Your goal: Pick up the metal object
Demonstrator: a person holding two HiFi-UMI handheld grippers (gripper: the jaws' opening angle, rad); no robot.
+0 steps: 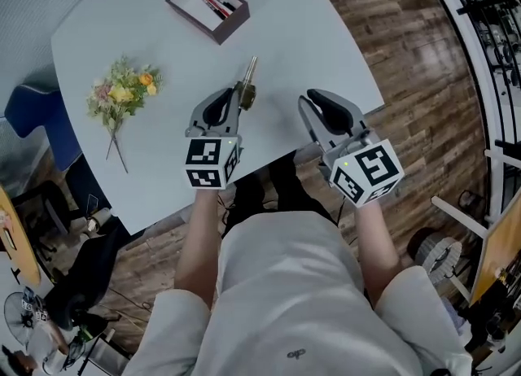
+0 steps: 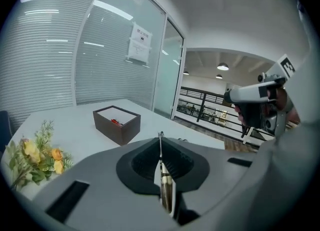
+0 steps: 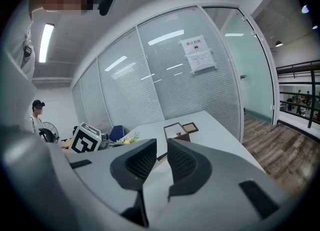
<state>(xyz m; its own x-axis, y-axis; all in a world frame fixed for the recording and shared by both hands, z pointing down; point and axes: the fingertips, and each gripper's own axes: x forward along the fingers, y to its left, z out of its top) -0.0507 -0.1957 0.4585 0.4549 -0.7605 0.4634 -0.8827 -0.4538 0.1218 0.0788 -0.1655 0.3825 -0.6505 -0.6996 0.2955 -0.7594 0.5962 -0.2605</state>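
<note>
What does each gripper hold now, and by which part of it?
The left gripper holds the metal object along its length, thin end past the jaws. The right gripper holds nothing.

Jaws pressed together: the metal object (image 2: 165,189) is clamped in the left tongs (image 2: 160,142), with its thin tip poking up past the pads and its brass-coloured body seen lower down. Beyond it, a dark brown box (image 2: 116,123) is seen on the pale tabletop (image 2: 70,125). Left of the box and nearer, yellow flowers (image 2: 35,155) are laid. Behind the box, a paper notice (image 2: 139,45) is stuck on a glass wall.
</note>
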